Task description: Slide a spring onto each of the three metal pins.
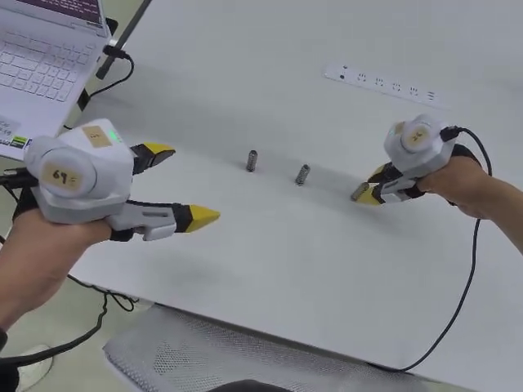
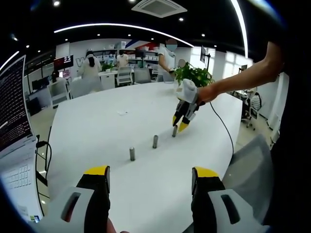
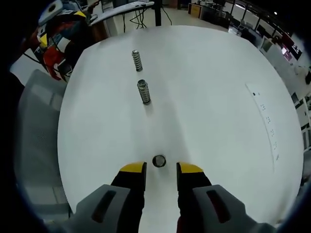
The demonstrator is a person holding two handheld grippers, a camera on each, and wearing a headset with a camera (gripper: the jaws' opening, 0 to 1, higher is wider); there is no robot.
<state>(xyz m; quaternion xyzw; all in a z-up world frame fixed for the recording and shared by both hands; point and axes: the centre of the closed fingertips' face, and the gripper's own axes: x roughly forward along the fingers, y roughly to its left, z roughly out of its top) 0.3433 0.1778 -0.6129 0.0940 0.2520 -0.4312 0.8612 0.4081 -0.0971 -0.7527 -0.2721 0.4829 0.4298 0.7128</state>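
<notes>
The left gripper [image 2: 151,172] has its jaws spread wide, holding and touching nothing, above the desk's [image 1: 286,269] near left edge. The right gripper [image 3: 161,170] has its jaws a little apart, with the tips just short of the third spring [image 3: 159,161] and not pinching it. Three springs of grey coiled metal stand upright in a row across the desk's middle: the first spring [image 1: 252,161], the second spring [image 1: 302,174], and the third, nearest the right edge.

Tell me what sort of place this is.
Probably an open-plan office: a big white meeting table with a laptop and a power strip on it, and more office chairs beyond it.
</notes>
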